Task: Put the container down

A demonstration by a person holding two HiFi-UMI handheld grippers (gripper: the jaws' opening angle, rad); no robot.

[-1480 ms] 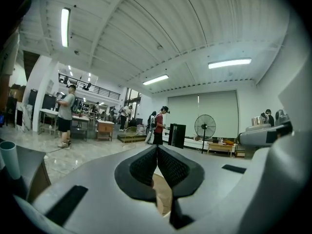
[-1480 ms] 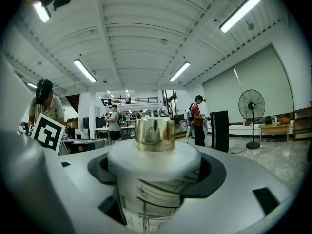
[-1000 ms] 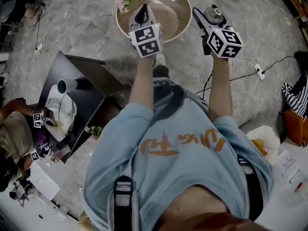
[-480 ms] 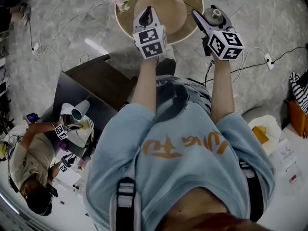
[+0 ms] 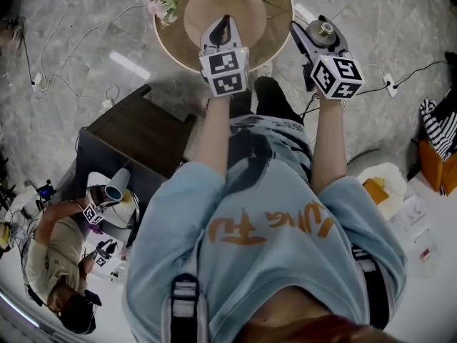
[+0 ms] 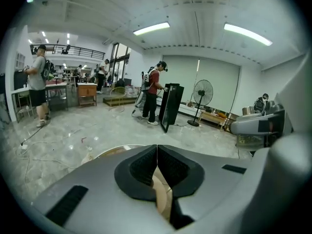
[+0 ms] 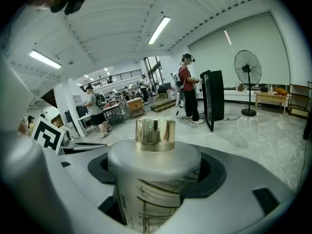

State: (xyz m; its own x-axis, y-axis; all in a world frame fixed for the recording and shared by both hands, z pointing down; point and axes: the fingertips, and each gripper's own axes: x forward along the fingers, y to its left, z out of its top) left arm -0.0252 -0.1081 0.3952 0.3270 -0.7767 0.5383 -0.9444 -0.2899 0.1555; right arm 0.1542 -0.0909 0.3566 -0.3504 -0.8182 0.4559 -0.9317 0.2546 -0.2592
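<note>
My right gripper (image 5: 318,36) is clamped on the container (image 7: 155,174), a white pot with a shiny gold cap. The pot stands straight up between the jaws, cap on top, so its long side runs up and down. My left gripper (image 6: 157,165) has its jaws pressed together, and I see nothing held in them, only a bit of tan showing below them. That left gripper hangs over the round wooden table (image 5: 275,20). The pot is not over the table. It hangs just past the table's right rim, over the floor (image 5: 385,20). So I think the pot has to go left and a little forward, then down, and only the right hand can do that. The table top looks flat and bare there. The floor is grey shiny stone with wires lying on it. Farther off the room is big and bright, with a standing fan (image 7: 247,68) and people at work.
</note>
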